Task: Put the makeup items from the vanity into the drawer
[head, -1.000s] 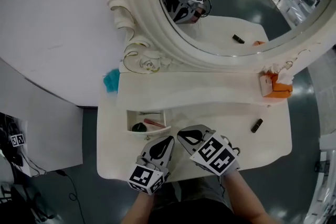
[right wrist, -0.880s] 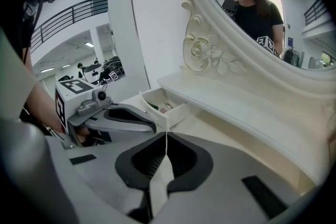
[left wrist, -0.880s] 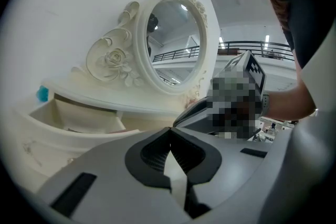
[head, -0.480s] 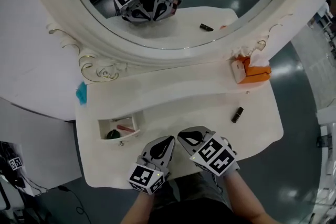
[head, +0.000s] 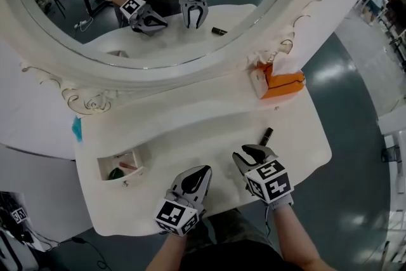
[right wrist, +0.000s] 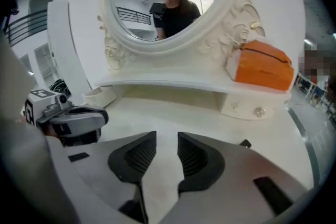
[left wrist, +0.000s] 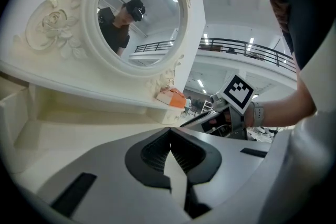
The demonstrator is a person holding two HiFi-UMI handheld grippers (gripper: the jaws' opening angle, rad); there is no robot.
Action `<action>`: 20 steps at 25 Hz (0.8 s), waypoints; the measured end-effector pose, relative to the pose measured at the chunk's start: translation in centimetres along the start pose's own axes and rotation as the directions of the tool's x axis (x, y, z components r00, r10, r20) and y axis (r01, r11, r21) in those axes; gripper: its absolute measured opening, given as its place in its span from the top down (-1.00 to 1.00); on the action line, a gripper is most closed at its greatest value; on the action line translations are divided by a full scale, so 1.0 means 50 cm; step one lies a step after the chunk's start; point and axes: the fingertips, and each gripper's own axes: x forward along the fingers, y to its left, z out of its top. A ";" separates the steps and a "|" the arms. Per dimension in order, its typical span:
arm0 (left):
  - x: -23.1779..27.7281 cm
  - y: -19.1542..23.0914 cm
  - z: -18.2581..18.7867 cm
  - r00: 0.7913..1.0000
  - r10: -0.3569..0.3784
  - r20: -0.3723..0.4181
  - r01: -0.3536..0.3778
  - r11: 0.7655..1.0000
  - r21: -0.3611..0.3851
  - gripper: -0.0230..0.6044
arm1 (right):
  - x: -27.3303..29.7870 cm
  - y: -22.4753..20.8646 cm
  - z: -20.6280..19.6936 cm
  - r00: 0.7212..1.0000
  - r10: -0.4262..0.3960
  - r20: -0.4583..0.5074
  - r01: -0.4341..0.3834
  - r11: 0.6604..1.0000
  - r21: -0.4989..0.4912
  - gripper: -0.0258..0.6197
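While the left gripper [head: 202,169] rests over the front edge of the vanity [head: 190,133] with its jaws pressed together and nothing between them, the right gripper [head: 254,150] has just been opening. Its jaws now stand apart, and only bare tabletop shows between them.

The orange tissue box [head: 282,80] sits on the raised shelf under the oval mirror [head: 63,16]. The black makeup tube [head: 267,134] lies flat on the tabletop, in front of the tissue box and near it, on the person's side. The right gripper is farther from the tissue box again, with its fingertips just short of the tube and apart from it. In the right gripper view [right wrist: 167,136] only a dark corner of the tube [right wrist: 245,142] shows past the right-hand jaw, with the tissue box [right wrist: 262,68] up on the shelf beyond.

The left gripper lies to the left of the right one, farther from the tissue box. Its own view [left wrist: 169,136] shows the pads meeting at the tips.

The small drawer [head: 101,165] stands pulled open well apart from the tissue box, at the vanity's far left. It holds a red stick [head: 128,165] and a dark green round item [head: 115,172].
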 end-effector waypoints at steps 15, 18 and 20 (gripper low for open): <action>0.086 -0.047 -0.012 1.000 -0.010 -0.010 0.010 1.000 0.006 0.88 | -0.008 -0.215 -0.084 0.969 -0.244 -0.044 0.247 0.936 0.250 0.22; 0.086 -0.045 -0.010 1.000 0.006 -0.005 -0.006 1.000 0.005 0.88 | 0.005 -0.222 -0.089 0.969 -0.241 -0.058 0.247 0.933 0.263 0.22; 0.083 -0.041 -0.009 1.000 0.019 -0.001 -0.019 1.000 0.004 0.88 | 0.014 -0.212 -0.086 0.975 -0.213 -0.065 0.222 0.948 0.227 0.22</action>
